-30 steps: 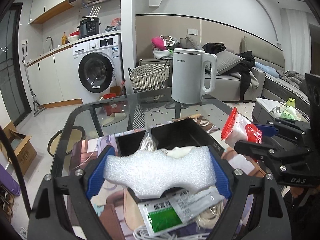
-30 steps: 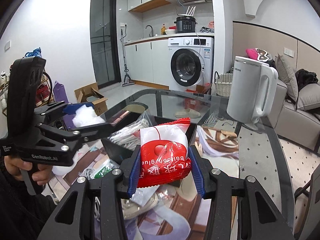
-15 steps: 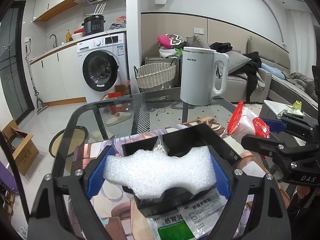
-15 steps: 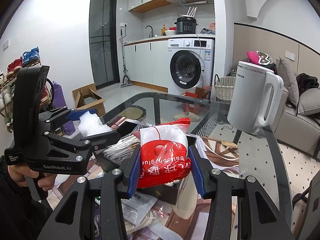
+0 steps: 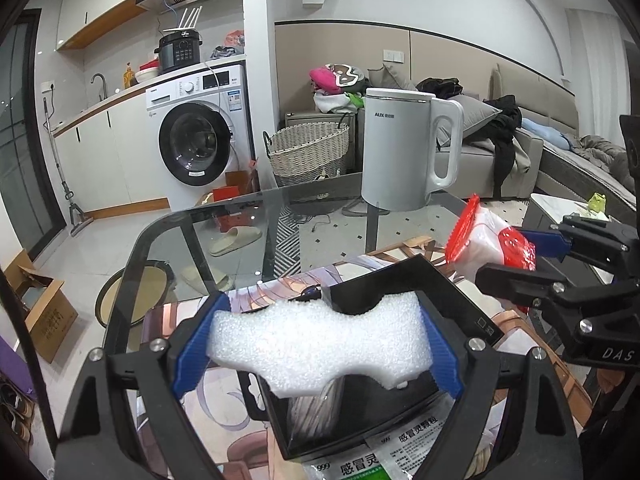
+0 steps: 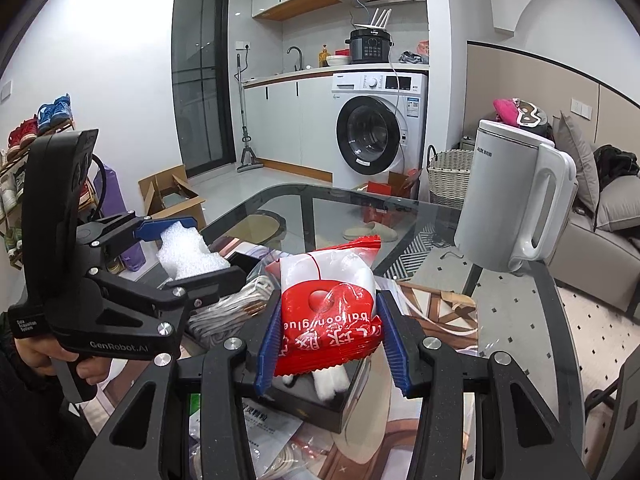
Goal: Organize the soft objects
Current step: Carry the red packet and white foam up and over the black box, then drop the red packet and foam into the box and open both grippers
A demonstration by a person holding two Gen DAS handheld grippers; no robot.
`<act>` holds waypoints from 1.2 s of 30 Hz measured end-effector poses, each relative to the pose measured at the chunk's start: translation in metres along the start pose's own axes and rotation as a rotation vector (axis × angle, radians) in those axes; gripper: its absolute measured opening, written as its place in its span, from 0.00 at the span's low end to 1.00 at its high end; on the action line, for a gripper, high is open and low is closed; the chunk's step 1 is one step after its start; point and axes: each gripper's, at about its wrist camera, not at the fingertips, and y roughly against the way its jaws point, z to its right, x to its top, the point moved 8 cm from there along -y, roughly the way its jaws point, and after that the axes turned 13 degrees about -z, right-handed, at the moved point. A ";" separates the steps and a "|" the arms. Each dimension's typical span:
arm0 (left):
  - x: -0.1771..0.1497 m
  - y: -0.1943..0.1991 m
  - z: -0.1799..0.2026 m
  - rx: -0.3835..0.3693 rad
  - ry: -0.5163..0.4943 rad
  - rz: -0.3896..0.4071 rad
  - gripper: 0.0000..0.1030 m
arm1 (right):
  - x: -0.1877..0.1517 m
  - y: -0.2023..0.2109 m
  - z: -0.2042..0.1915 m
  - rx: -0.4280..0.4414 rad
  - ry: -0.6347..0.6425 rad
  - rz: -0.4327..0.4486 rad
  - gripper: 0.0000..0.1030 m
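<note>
Glass table in a home room, with a tall white plastic kettle at the far edge and a picture mat on top. On the mat, an open black square box with a bundle of white cables inside.

Clamped between the fingers of the left gripper: a white bumpy foam piece, held by its two ends, up in the air over the near part of the box. Clamped between the fingers of the right gripper: a red and white plastic packet, squeezed at its middle, up in the air over the box's right side. Both grippers close to each other, side by side.

Likely step: put both soft things down into the box.

To do it well:
- Go one at a time, to save the two grippers from bumping.
- Bring the foam low and right over the free room in the box before letting go. Very light, so likely to bounce or slide off if dropped from high up.
- Tilt the foam a bit if too wide for the space beside the cables.
- Squeeze the packet softly, since a hard pinch may pop it.
- Lay the packet flat, not on the box rim, to stop it tipping out.
- Open the fingers wide, then lift straight up.
</note>
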 end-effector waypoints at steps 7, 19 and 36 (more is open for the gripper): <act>0.000 -0.008 0.005 -0.016 -0.012 -0.010 0.86 | -0.001 -0.010 0.006 -0.003 -0.012 -0.017 0.44; -0.003 -0.016 0.010 -0.030 -0.044 -0.018 0.86 | 0.004 -0.040 0.006 0.009 0.004 -0.068 0.45; -0.006 -0.026 -0.011 -0.022 -0.002 -0.031 0.86 | 0.005 -0.078 -0.004 0.010 0.046 -0.134 0.45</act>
